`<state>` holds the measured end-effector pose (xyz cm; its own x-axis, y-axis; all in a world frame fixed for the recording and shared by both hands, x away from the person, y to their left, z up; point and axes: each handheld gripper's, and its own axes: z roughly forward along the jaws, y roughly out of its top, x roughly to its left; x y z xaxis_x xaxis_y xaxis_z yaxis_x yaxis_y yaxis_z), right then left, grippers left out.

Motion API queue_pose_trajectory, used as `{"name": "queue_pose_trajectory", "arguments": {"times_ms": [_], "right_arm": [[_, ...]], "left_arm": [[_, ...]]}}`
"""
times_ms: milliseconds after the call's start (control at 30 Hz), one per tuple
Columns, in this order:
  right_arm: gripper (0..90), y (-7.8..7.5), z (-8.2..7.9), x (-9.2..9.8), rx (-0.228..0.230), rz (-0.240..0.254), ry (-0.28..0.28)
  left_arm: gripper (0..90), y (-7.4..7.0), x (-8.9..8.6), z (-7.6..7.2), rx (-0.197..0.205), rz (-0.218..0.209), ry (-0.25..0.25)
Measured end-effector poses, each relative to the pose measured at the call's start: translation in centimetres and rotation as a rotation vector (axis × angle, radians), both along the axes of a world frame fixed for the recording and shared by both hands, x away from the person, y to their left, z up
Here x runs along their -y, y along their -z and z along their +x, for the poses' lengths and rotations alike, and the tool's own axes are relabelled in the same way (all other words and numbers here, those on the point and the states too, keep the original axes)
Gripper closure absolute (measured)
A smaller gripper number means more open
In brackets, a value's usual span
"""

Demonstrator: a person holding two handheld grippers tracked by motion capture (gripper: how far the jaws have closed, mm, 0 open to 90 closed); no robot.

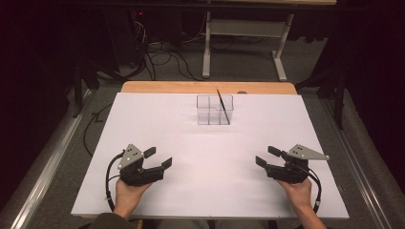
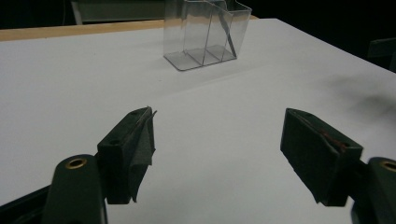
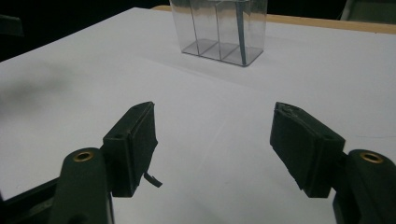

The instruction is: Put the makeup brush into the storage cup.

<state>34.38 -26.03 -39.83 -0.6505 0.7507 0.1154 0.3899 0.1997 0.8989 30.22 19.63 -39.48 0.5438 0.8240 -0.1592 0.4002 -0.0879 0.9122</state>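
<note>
— From above, where were your tongs?

— My left gripper (image 1: pixel 160 158) and right gripper (image 1: pixel 267 156) rested on the white sheet (image 1: pixel 210 191), well short of the clear organizer (image 1: pixel 215 110) with its dark stick (image 1: pixel 223 107).

— Along the left one?

— Jaws spread, empty; organizer (image 2: pixel 205 35) ahead.

— The right?

— Spread too, pinching nothing; organizer (image 3: pixel 219 30) ahead. I read no writing anywhere.

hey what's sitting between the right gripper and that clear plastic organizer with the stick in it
Nothing. Between the right gripper and the clear organizer there is bare white tabletop, as seen in the high view and the right gripper view.
</note>
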Motion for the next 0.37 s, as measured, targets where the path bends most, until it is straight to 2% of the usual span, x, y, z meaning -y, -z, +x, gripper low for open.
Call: {"name": "queue_pose_trajectory", "arguments": {"times_ms": [367], "right_arm": [[33.0,0.01,-0.03,-0.07,-0.001,-0.001,0.002]], "left_arm": [[26.4,0.01,0.02,0.03,-0.001,-0.001,0.000]]}}
